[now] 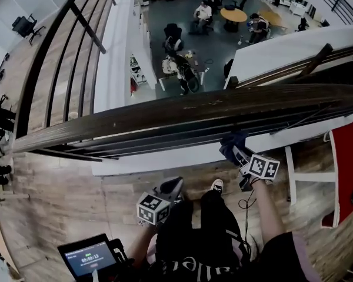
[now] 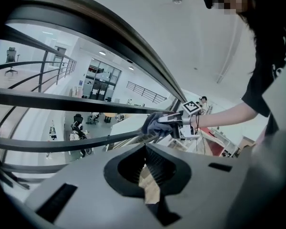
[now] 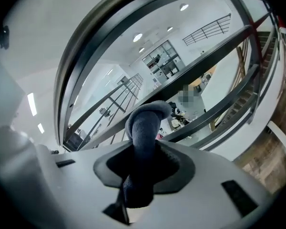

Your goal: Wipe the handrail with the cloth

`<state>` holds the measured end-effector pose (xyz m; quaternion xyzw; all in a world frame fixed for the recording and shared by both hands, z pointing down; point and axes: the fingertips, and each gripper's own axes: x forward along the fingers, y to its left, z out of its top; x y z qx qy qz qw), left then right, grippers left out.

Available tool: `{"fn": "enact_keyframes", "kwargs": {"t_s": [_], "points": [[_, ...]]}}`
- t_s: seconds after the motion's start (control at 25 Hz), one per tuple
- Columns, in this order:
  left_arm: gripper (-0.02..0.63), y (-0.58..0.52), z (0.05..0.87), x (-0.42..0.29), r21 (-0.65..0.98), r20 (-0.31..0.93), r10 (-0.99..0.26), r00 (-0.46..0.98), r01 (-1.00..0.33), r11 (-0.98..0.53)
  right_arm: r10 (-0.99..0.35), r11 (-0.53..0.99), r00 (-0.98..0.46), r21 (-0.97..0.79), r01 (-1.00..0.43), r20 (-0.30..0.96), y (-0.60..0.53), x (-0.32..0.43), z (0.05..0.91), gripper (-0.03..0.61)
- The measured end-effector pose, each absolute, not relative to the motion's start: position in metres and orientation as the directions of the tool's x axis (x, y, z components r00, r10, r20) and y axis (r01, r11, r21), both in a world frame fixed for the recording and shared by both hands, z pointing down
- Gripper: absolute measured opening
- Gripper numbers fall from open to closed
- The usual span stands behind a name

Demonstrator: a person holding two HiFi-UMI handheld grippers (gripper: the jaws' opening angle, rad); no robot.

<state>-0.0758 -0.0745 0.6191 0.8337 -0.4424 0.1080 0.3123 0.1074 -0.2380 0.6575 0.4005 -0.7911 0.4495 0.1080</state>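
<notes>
R gripper (image 1: 240,156) clamped hard on dark blue cloth (image 1: 232,142), wad pokes out past the tips. L gripper (image 1: 172,188) jaws together or v nearly so, nothing in them; only a thin sliver of floor shows between.

Handrail (image 1: 194,106) long axis runs left-right across head view, rising a bit toward the right. Cloth is centre-right of frame, just below the rail's near edge, level w/ the lower bars (image 1: 165,138). Contact w/ the top rail not confirmable from these angles, looks just short.

L gripper is bottom centre, well apart from rail, so R is the working side. Imo next move: cloth up and fwd onto rail top, then stroke along the axis, not across.
</notes>
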Motion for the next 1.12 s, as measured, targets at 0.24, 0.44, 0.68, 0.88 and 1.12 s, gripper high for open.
{"fn": "enact_keyframes", "kwargs": {"t_s": [0.24, 0.44, 0.68, 0.88, 1.12], "points": [[0.002, -0.046, 0.634, -0.098, 0.433, 0.457, -0.697, 0.553, -0.823, -0.369, -0.436, 0.359, -0.722, -0.632, -0.686, 0.536, -0.213, 0.032, 0.685, 0.104], [0.002, -0.009, 0.672, -0.127, 0.462, 0.457, -0.704, 0.544, -0.821, -0.335, -0.362, 0.404, -0.754, -0.637, -0.657, 0.548, -0.191, -0.036, 0.719, 0.104], [0.002, 0.017, 0.700, -0.173, 0.475, 0.481, -0.712, 0.512, -0.834, -0.279, -0.310, 0.454, -0.783, -0.639, -0.620, 0.540, -0.186, -0.118, 0.745, 0.104], [0.002, 0.022, 0.729, -0.204, 0.450, 0.512, -0.703, 0.493, -0.852, -0.269, -0.291, 0.470, -0.798, -0.648, -0.599, 0.527, -0.191, -0.165, 0.771, 0.104], [0.002, 0.016, 0.737, -0.191, 0.468, 0.516, -0.667, 0.538, -0.829, -0.307, -0.278, 0.454, -0.780, -0.639, -0.621, 0.560, -0.198, -0.167, 0.809, 0.104]]}}
